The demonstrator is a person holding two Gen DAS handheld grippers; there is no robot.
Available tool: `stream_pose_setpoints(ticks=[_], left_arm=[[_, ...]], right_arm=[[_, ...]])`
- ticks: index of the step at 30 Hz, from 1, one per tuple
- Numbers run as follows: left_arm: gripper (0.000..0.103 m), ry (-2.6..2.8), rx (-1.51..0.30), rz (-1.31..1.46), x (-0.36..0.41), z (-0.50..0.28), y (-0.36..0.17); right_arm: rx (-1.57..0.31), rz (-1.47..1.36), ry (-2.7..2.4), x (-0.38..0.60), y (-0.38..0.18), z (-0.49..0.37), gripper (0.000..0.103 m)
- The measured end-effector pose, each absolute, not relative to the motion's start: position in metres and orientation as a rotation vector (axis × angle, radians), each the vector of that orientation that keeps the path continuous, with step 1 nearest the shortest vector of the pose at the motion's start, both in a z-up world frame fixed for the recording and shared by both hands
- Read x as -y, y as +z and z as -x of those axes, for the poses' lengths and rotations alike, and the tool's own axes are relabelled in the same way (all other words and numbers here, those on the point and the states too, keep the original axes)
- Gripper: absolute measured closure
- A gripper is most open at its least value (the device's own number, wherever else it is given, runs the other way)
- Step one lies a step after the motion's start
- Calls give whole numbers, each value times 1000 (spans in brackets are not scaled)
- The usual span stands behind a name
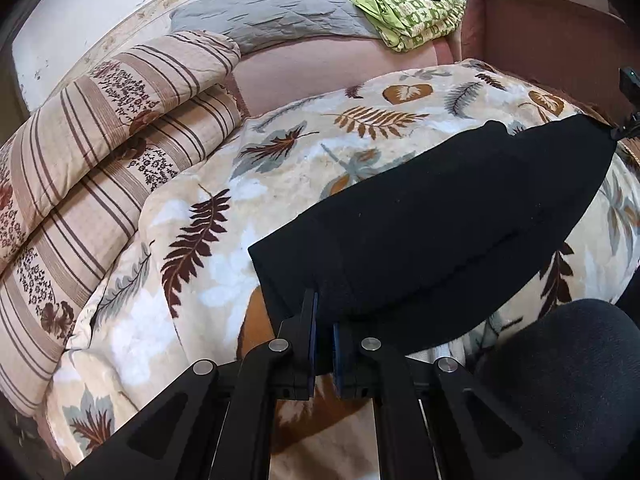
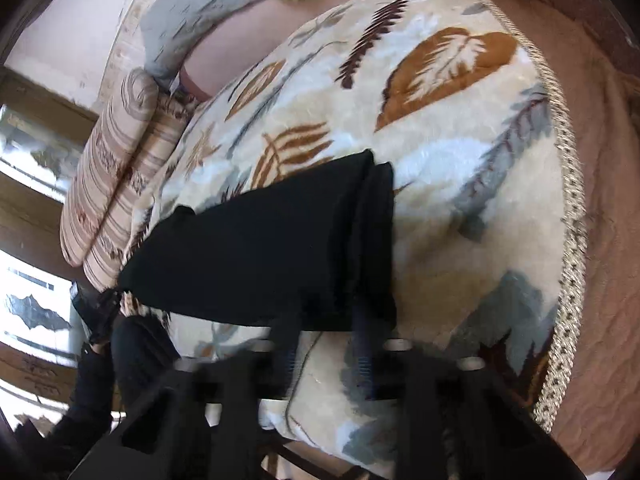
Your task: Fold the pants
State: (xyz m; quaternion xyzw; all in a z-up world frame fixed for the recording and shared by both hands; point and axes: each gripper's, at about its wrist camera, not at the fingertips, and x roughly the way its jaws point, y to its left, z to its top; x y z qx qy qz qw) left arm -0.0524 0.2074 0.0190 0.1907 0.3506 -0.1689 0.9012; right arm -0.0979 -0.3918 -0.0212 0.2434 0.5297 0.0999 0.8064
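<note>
leaf-printed blanket [image 1: 192, 200] covers the bed in the left wrist view, with a striped quilt [image 1: 92, 128] bunched at its left side and a grey pillow [image 1: 272, 12] and a green patterned cloth [image 1: 416, 8] further back on the pink sheet. the black pants [image 1: 440, 224] lie stretched across the blanket. the left tongs [image 1: 323, 320] are nearly closed, their two fingers pinching the near edge of the pants, with only a narrow slit between the blue pads. at the far right corner of the pants the right tongs [image 1: 624, 128] show small, touching the fabric there; from here i cannot tell how they stand.

same blanket [image 2: 460, 152] fills the right wrist view, its braided trim running down the right side over the pink sheet. the pants [image 2: 260, 248] lie across the middle, folded, with a doubled edge on the right. the right tongs [image 2: 324, 332] are blurred; their fingers sit apart, at the near edge of the pants, with cloth across the gap between them. the left tongs [image 2: 100, 312] meet the left corner of the pants.
</note>
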Motion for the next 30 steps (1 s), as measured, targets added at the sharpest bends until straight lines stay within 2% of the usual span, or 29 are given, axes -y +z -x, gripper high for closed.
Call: stream_pose_setpoints(ticks=[5,9,12,14,15,18,20,22,23,24,27,30], left_arm=[[99,-370,-708,-385,-216,70,20],[97,-360,-766,-370,-220,67,-2],[84,-322,-765,-333,-222,63,-1],[53,-253,-767,-300,-231,60,4],[50,-227,-762,-288,-234,59,6],[54,-180,-717,-217,-242,62,28],[61,-218,-663,-198,-229,66,46],[65,-298,-658,-190,-212,63,52],[72,-343,-672,-182,-200,56,54],[74,-352,-678,-179,-196,53,54],[75,-345,-629,-115,-196,49,69],[68,-285,-555,-44,-216,66,89]], right_arm=[[-1044,-522,226,398,-5,111,100],[-1139,-492,168,400,-21,108,100],[-1183,-460,135,397,-28,105,99],[-1163,-430,73,401,-25,105,94],[-1142,-392,-4,405,-21,107,88],[-1042,-281,-145,409,-2,112,88],[-930,-230,-62,392,18,113,88],[-849,-150,94,361,32,111,83],[-842,-90,140,343,33,108,75],[-855,-28,163,325,31,101,74],[-927,29,192,299,14,78,74],[-956,39,181,289,4,63,74]])
